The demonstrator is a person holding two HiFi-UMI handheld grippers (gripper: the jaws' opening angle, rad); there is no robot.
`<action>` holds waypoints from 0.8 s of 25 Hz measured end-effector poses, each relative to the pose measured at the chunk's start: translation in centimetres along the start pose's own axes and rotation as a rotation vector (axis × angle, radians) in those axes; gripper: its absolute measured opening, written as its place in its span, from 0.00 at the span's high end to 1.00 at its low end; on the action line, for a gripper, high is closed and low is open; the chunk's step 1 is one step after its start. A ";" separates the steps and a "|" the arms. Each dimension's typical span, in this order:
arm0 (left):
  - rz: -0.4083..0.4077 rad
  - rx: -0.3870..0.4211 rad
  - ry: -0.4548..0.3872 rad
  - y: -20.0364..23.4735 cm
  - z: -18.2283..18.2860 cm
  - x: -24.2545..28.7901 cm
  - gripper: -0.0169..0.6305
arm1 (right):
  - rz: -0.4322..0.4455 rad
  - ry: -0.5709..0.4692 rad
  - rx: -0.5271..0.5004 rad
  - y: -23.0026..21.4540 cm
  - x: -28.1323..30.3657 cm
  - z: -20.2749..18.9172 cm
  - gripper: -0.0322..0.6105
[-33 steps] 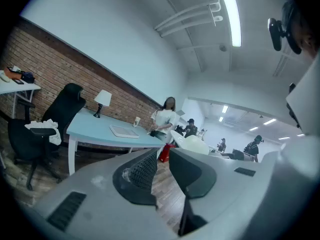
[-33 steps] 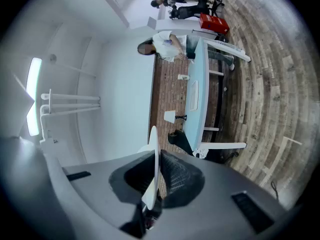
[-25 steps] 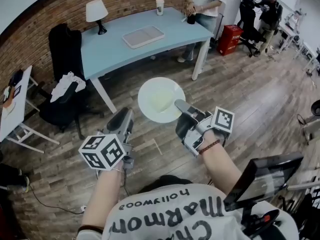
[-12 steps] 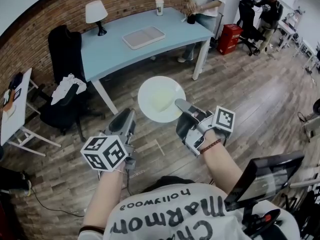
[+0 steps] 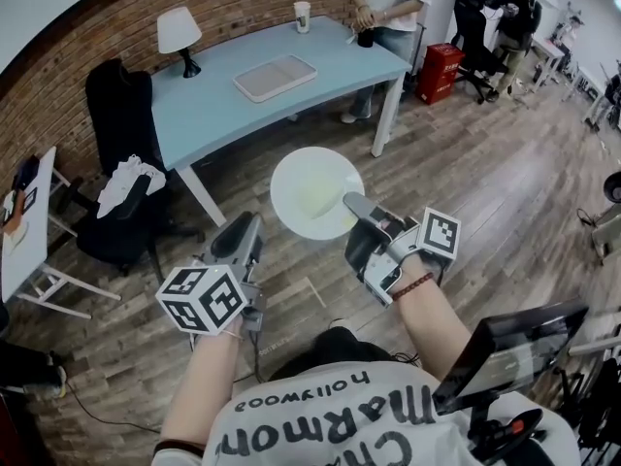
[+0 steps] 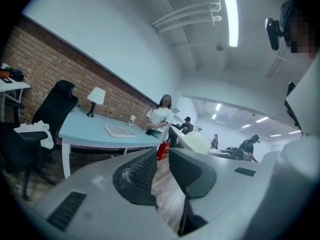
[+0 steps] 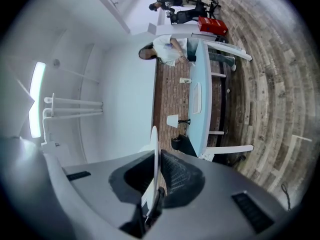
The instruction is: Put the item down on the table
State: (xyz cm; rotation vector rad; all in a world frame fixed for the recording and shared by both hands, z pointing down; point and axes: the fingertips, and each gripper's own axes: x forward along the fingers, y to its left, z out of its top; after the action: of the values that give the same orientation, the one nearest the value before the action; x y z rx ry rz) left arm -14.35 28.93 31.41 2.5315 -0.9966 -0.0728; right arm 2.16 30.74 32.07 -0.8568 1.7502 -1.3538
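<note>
Carry step, plate not yet placed: right gripper (image 5: 355, 208) is clamped on the rim of the white plate (image 5: 309, 184) held over the floor, left gripper (image 5: 241, 233) has jaws slightly apart and empty; next move likely needs a reach to the blue table (image 5: 209, 115) at 11 o'clock, then release.

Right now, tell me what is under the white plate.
Only wooden floor shows around the plate, which the right gripper pinches by its rim in the air, short of the blue table. The patch directly beneath is hidden by the plate.
</note>
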 end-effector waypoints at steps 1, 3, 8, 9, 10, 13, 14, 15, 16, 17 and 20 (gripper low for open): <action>0.001 -0.001 0.002 0.3 0.1 0.4 0.86 | -0.001 0.001 0.000 -0.1 0.3 0.2 0.91; 0.003 0.001 0.003 1.0 0.4 1.4 0.86 | -0.002 0.001 0.002 -0.5 1.0 1.0 0.91; 0.002 0.002 0.004 2.3 1.3 5.7 0.86 | -0.009 0.010 0.000 -1.9 3.4 4.5 0.91; 0.002 0.001 0.009 2.4 1.7 6.9 0.86 | -0.012 0.013 0.003 -1.8 4.1 5.7 0.91; 0.003 -0.001 0.014 2.6 2.4 8.3 0.86 | -0.017 0.017 0.005 -1.6 5.0 7.0 0.91; 0.012 -0.015 0.019 3.2 4.1 12.2 0.86 | -0.032 0.033 0.004 -1.6 7.3 10.6 0.91; 0.014 -0.016 0.016 3.4 4.1 13.1 0.86 | -0.032 0.040 0.004 -1.9 7.8 11.3 0.91; 0.015 -0.013 0.013 3.5 3.9 13.9 0.86 | -0.030 0.046 0.003 -2.5 8.0 12.0 0.91; 0.015 -0.007 0.010 3.6 3.6 14.6 0.86 | -0.027 0.051 0.002 -3.1 8.1 12.5 0.91; 0.017 0.000 0.005 3.6 3.4 15.3 0.86 | -0.024 0.057 0.001 -3.6 8.2 13.0 0.91; 0.027 0.006 -0.014 4.0 3.0 17.4 0.86 | -0.016 0.079 -0.003 -4.9 8.9 14.8 0.91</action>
State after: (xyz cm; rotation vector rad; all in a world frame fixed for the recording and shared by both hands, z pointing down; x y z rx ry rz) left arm -4.60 13.72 31.99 2.5251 -1.0381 -0.0804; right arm 10.87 15.11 33.07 -0.8303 1.8092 -1.4133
